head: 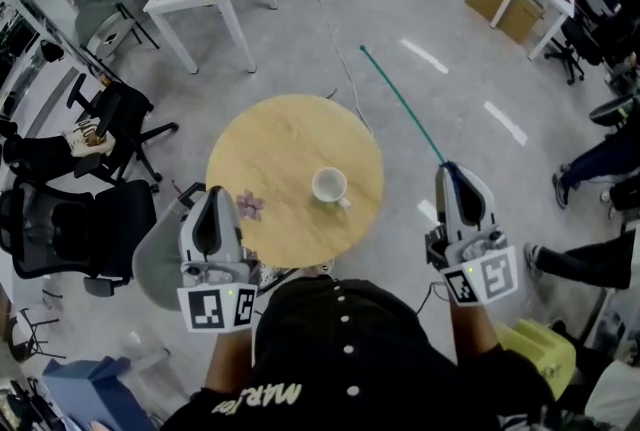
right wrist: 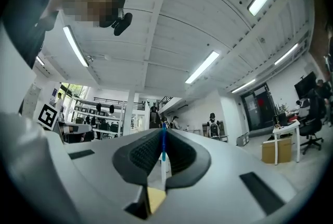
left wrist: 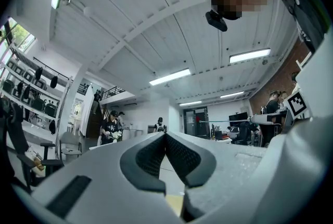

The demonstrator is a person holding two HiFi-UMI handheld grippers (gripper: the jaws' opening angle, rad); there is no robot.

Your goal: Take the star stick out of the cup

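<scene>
The right gripper (head: 452, 169) is pinching the thin teal star stick (head: 400, 104), jaws nearly together. The stick is pointing away over the floor, clear of the white cup (head: 328, 185) on the round tabletop (head: 280, 149). The left gripper (head: 212, 194) is closed on nothing. The long free end is probably asking for a firm pinch and slow carrying.

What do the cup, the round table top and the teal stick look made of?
The cup: white and glossy, looks like glazed ceramic; plastic not ruled out.
The table top: pale wood or wood-look laminate, matte, faint grain.
The stick: thin, straight, uniform teal; probably plastic, but too thin to tell.
</scene>
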